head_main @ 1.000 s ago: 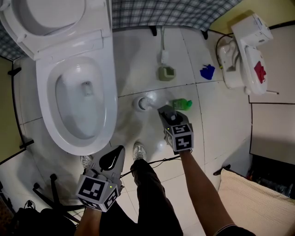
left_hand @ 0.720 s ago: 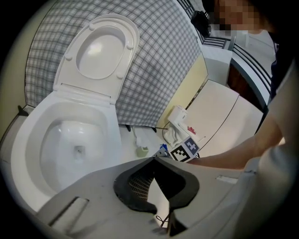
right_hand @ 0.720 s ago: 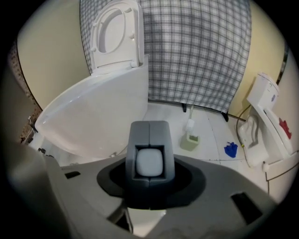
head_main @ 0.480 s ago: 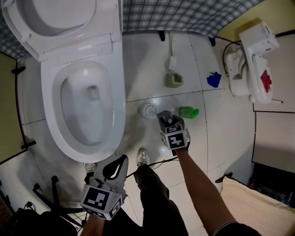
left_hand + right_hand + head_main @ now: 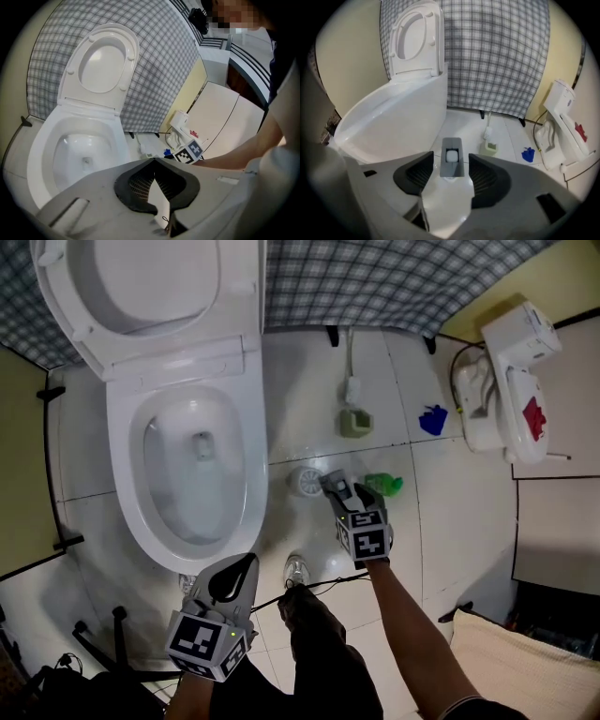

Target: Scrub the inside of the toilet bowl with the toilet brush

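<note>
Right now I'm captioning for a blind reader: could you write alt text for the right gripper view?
The right tool, jaws just opened wide, flanks a grey, white-centred block without touching it. A white toilet, lid up, stands left before a plaid curtain.

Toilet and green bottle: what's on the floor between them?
Head view: a round white pot, probably the brush holder, and the right gripper; its jaws have just been opening, a grey handle between them.
</note>
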A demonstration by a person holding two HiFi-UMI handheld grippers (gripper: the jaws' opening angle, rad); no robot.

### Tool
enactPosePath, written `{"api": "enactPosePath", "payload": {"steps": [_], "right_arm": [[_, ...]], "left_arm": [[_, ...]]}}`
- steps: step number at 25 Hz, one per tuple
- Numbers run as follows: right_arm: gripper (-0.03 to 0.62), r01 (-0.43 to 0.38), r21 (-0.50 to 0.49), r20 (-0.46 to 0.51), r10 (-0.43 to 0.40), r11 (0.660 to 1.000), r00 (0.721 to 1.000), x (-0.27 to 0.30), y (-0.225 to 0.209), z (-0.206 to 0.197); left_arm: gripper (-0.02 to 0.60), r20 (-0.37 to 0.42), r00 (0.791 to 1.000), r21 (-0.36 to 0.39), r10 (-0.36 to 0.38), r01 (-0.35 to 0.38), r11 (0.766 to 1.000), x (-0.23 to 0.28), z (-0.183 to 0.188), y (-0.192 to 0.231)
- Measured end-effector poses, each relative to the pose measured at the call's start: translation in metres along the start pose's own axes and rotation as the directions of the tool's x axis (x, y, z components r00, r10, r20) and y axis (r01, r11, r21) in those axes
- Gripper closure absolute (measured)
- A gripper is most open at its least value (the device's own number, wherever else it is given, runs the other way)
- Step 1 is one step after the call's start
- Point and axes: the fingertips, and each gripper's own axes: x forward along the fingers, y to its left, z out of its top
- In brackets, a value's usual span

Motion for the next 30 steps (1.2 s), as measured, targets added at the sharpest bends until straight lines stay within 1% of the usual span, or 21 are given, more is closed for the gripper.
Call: {"api": "enactPosePath", "payload": {"steps": [2, 4, 6, 8, 9, 11, 12, 13, 14, 16, 19, 21, 22, 24, 26, 30], "right_arm": [[0.342, 0.000, 0.019, 0.037, 0.000, 1.000, 0.999, -0.028, 0.005, 0.019], [0.342, -0.023, 0.025, 0.081, 0.021, 0.999, 0.996, -0.063, 0.018, 0.042], [0.342, -0.079, 0.041, 0.146, 0.072, 0.996, 0.987, -0.105, 0.038, 0.067], [0.345, -0.166, 0.083, 0.241, 0.142, 0.983, 0.960, -0.150, 0.058, 0.102], [0.376, -0.217, 0.113, 0.294, 0.176, 0.969, 0.939, -0.175, 0.068, 0.122], [0.401, -0.317, 0.156, 0.398, 0.234, 0.936, 0.887, -0.228, 0.089, 0.160], [0.441, -0.356, 0.151, 0.445, 0.258, 0.922, 0.858, -0.254, 0.100, 0.180], [0.463, -0.383, 0.126, 0.488, 0.279, 0.915, 0.827, -0.280, 0.112, 0.199], [0.479, -0.399, 0.087, 0.526, 0.298, 0.913, 0.796, -0.306, 0.122, 0.218], [0.564, -0.412, 0.005, 0.589, 0.330, 0.911, 0.738, -0.357, 0.140, 0.250], [0.560, -0.435, -0.064, 0.650, 0.368, 0.898, 0.664, -0.420, 0.162, 0.283], [0.574, -0.452, -0.101, 0.678, 0.394, 0.886, 0.620, -0.450, 0.173, 0.302], [0.591, -0.462, -0.119, 0.687, 0.409, 0.879, 0.601, -0.463, 0.179, 0.311], [0.591, -0.486, -0.146, 0.693, 0.440, 0.861, 0.571, -0.485, 0.189, 0.320], [0.591, -0.497, -0.174, 0.699, 0.462, 0.850, 0.546, -0.502, 0.198, 0.329], [0.591, -0.487, -0.237, 0.712, 0.491, 0.841, 0.502, -0.529, 0.211, 0.350]], "left_arm": [[0.580, 0.028, 1.000, 0.008, 0.011, -0.011, 1.000, -0.012, 0.022, 0.004], [0.580, 0.057, 0.998, 0.010, 0.018, -0.019, 1.000, -0.026, 0.044, 0.003], [0.580, 0.080, 0.997, 0.028, 0.013, -0.015, 0.999, -0.044, 0.066, -0.005], [0.580, 0.106, 0.994, 0.065, 0.000, -0.007, 0.998, -0.062, 0.093, -0.014], [0.580, 0.117, 0.993, 0.086, -0.008, -0.002, 0.996, -0.071, 0.107, -0.020], [0.580, 0.135, 0.991, 0.120, -0.020, 0.003, 0.993, -0.095, 0.131, -0.029], [0.580, 0.149, 0.989, 0.134, -0.020, 0.000, 0.991, -0.109, 0.144, -0.033], [0.580, 0.167, 0.986, 0.148, -0.018, -0.007, 0.989, -0.124, 0.158, -0.036], [0.580, 0.191, 0.982, 0.162, -0.013, -0.019, 0.987, -0.139, 0.175, -0.039], [0.580, 0.248, 0.969, 0.184, 0.001, -0.048, 0.982, -0.168, 0.209, -0.047], [0.580, 0.331, 0.943, 0.183, 0.019, -0.084, 0.980, -0.211, 0.251, -0.062], [0.580, 0.380, 0.924, 0.191, 0.026, -0.106, 0.976, -0.236, 0.276, -0.069], [0.580, 0.401, 0.916, 0.197, 0.028, -0.116, 0.974, -0.247, 0.286, -0.072], [0.580, 0.425, 0.905, 0.202, 0.028, -0.125, 0.971, -0.266, 0.297, -0.079], [0.580, 0.441, 0.897, 0.215, 0.019, -0.127, 0.968, -0.279, 0.308, -0.084], [0.580, 0.466, 0.885, 0.263, -0.017, -0.120, 0.957, -0.296, 0.331, -0.097]]}}
